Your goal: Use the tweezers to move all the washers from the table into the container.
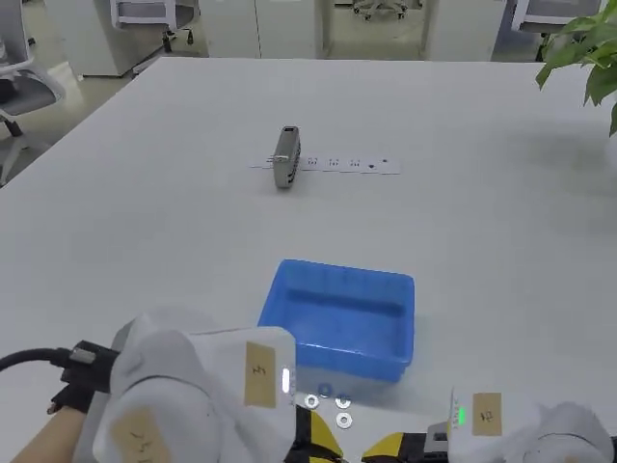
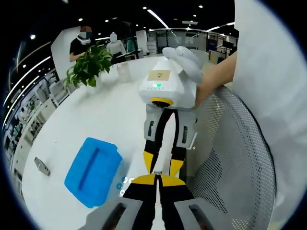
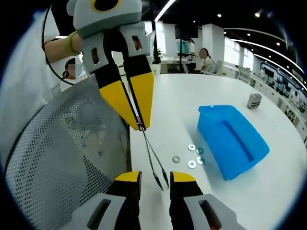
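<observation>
Left tool [image 3: 139, 123]: enters the right gripper view from the top, yellow jaws pinched narrow on the tweezers [image 3: 149, 151]. Tweezers gripped at the rear end, legs running down the frame, the two dark tips slightly parted and lying between the jaws of the right tool [image 3: 156, 181] at bottom centre.

Right tool: jaws parted by a narrow gap, nothing clamped, tweezer tips inside the gap with no visible contact. In the left gripper view, right tool [image 2: 163, 163] reaches down from the centre, nearly tip to tip with the left tool [image 2: 158, 179] at the bottom.

Washers [image 3: 192, 164]: a small cluster lying flat on the white counter [image 3: 182, 100], just right of the tweezer tips in the lower centre of the right gripper view. All outside the container [image 3: 240, 143], just beside its near wall. In the head view, washers [image 1: 344, 420] at bottom centre, directly below the blue container [image 1: 337, 359].

Container: blue, rectangular, open-topped.

Farther out: small grey block [image 1: 286, 157] at upper centre of the head view; plant [image 1: 583, 48] at upper right; mesh chair back [image 3: 62, 163] at left of the right gripper view.
</observation>
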`<state>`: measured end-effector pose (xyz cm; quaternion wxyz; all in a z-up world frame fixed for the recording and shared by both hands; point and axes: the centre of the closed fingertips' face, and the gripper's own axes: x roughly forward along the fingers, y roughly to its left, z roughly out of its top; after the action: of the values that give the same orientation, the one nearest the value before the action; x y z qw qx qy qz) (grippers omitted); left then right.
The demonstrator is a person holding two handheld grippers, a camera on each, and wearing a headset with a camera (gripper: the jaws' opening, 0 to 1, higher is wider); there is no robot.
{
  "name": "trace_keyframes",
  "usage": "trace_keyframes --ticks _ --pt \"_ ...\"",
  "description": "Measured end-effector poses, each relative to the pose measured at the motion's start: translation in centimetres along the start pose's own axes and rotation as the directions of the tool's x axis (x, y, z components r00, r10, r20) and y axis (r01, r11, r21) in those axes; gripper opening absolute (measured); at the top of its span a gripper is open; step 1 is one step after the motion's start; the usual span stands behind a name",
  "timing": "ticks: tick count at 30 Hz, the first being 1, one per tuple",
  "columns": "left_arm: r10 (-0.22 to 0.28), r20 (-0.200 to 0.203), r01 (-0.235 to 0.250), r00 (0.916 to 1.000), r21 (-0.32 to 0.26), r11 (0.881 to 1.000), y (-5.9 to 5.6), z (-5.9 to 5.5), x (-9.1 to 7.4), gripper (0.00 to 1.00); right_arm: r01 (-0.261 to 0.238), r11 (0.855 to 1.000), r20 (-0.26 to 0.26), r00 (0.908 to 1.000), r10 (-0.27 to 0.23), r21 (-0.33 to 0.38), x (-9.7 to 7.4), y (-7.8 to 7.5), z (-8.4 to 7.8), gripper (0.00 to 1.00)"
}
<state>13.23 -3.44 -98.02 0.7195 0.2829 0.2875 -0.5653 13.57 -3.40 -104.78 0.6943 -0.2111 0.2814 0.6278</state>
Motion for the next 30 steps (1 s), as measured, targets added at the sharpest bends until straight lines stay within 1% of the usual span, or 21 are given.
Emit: trace_keyframes --ticks 3,6,8,10,13,14,18,24,27,30 --pt "-0.003 0.013 0.004 0.9999 -0.002 1.0 -0.1 0.2 0.1 0.0 -0.002 1.0 -0.004 1.0 0.002 0.002 0.1 -0.2 -0.3 0.18" --pt "-0.011 0.043 0.012 0.999 -0.007 1.0 -0.2 0.5 0.3 0.0 -0.002 1.0 -0.015 0.9999 0.002 -0.002 0.3 -0.4 -0.5 0.17" --pt "-0.012 0.057 0.013 0.9983 -0.016 1.0 -0.1 0.6 0.4 0.0 -0.004 1.0 -0.026 0.9997 0.004 -0.017 0.4 -0.5 -0.7 0.16" --pt "-0.011 0.062 0.011 0.998 -0.011 1.0 -0.1 0.6 0.4 0.0 -0.007 0.999 -0.032 0.9995 0.006 -0.032 0.6 -0.7 -0.7 0.14" --pt "-0.01 0.059 0.011 0.9982 -0.008 1.0 -0.1 0.6 0.4 0.0 -0.012 0.999 -0.03 0.9995 0.01 -0.046 0.7 -0.7 -0.5 0.09" --pt "-0.003 0.057 0.003 0.9984 0.002 1.0 0.1 0.6 0.3 0.0 -0.017 0.999 -0.03 0.9994 0.016 -0.049 0.8 -0.7 -0.4 0.09" --pt "-0.005 0.058 0.006 0.9983 -0.005 1.0 0.2 0.3 0.2 0.0 -0.024 0.998 -0.026 0.9994 0.022 -0.059 1.1 -0.7 0.0 0.08" --pt "0.009 0.049 -0.009 0.9987 -0.002 1.0 0.6 0.1 -0.5 0.0 -0.025 0.997 -0.007 0.9997 0.024 -0.074 1.6 -0.9 1.0 0.08" --pt "0.017 0.04 -0.017 0.9991 0.004 1.0 0.9 0.0 -0.7 0.0 -0.029 0.997 0.005 0.9995 0.03 -0.077 1.9 -1.0 1.5 0.08" --pt "0.031 0.024 -0.031 0.9993 0.016 0.999 1.3 -0.1 -1.1 0.0 -0.032 0.997 0.029 0.999 0.034 -0.077 2.3 -1.4 2.2 0.08"
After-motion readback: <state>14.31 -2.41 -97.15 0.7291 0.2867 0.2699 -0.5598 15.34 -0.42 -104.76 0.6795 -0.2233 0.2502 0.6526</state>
